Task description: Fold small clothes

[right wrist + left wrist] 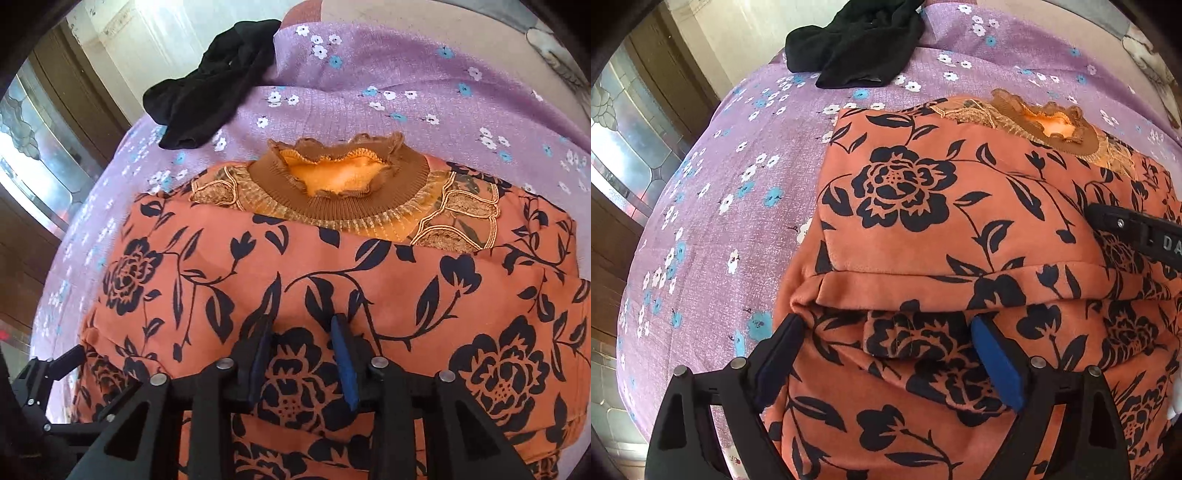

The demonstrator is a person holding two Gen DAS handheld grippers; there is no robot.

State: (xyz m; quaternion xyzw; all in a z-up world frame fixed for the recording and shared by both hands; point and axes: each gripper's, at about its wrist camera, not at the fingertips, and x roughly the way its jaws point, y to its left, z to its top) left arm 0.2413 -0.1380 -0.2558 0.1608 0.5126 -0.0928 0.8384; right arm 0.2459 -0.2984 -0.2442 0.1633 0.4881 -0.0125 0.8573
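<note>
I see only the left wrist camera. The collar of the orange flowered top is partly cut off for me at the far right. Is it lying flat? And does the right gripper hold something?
Observer: The right wrist view shows the whole collar. It is a brown ribbed band with a frilled edge, lying open, with lace on both sides.
Operator: And the right gripper?
Observer: The right gripper stands open by a narrow gap. The orange top lies flat under it, and I see nothing pinched.
Operator: Is my left gripper visible there?
Observer: Of the left gripper, only part of the black frame shows, at the lower left edge, beside the top's left side.
</note>
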